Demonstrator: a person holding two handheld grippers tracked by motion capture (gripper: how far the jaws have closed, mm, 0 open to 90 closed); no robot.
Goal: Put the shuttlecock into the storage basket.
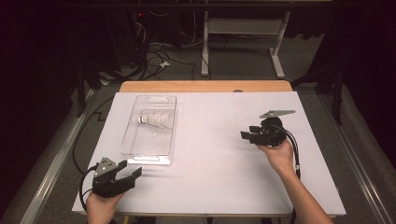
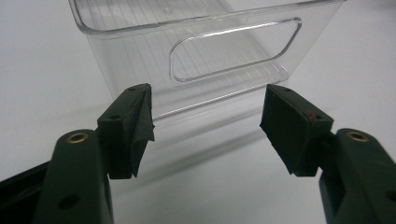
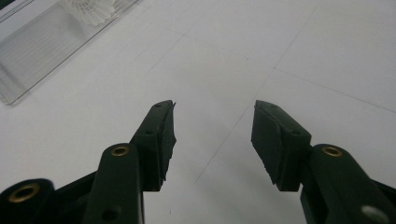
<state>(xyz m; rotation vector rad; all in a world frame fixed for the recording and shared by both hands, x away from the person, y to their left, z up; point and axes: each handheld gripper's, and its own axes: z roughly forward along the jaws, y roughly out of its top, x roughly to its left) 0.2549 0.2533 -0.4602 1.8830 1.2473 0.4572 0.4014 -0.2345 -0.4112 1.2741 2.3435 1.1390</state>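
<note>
Clear plastic bin (image 1: 150,130) set on the white surface (image 1: 219,158), shuttlecock (image 1: 153,120) laid inside it, left gripper (image 1: 133,173) held wide open and empty just before the bin's near handle end, right gripper (image 1: 243,135) held open, empty, well apart.

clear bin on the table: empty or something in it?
Not empty. The clear plastic rectangular bin holds one white feathered shuttlecock lying on its side near the far end.

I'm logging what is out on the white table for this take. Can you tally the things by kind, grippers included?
Clear plastic bin: 1
White shuttlecock, lying inside the bin: 1
Black grippers, both open and holding nothing: 2, the left gripper and the right gripper
Total: 4
</note>
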